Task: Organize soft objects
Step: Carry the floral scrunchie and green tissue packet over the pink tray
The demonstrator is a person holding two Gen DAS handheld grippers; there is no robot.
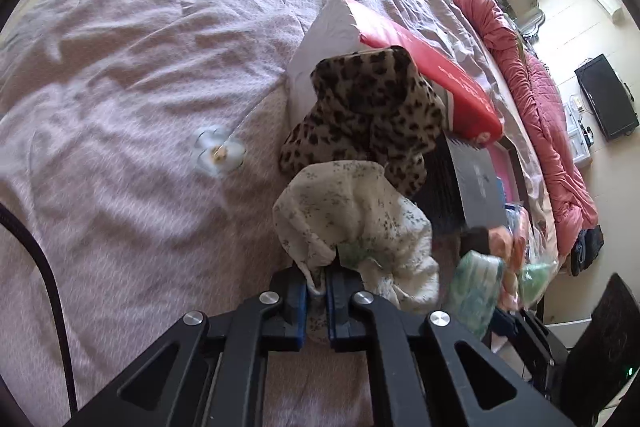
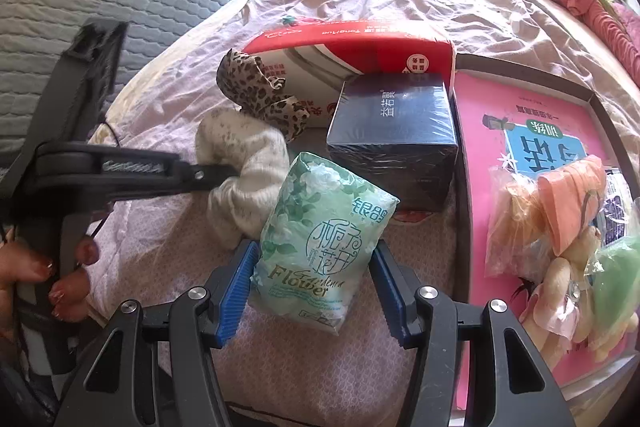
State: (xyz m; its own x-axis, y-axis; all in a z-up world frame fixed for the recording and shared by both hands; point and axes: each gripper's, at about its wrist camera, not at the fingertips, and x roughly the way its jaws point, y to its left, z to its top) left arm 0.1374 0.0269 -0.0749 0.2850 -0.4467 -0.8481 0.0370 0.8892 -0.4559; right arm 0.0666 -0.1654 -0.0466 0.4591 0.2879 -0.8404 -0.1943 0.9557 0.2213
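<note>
Two grips are live at once, and that is where we see the risk. Our left gripper (image 1: 316, 287) is clenched on a fold of the cream speckled cloth (image 1: 352, 223), which hangs bunched just in front of the leopard-print cloth (image 1: 368, 107) resting against the red and white box (image 2: 348, 43). Our right gripper (image 2: 312, 283) clasps the green tissue pack (image 2: 324, 235) across its lower half, beside the dark blue box (image 2: 394, 143) on the pink bedspread (image 1: 132, 67).

The cloth is pinched by one thin edge only, so we judge it could slide out if we swing it quickly, or drag the leopard piece along if the two are tangled; we cannot tell whether they touch. The tissue pack is soft and glossy, so it may squirm out sideways. The bagged plush dolls (image 2: 556, 239) lie near on the pink tray (image 2: 480, 131), and a careless sweep could knock them.
</note>
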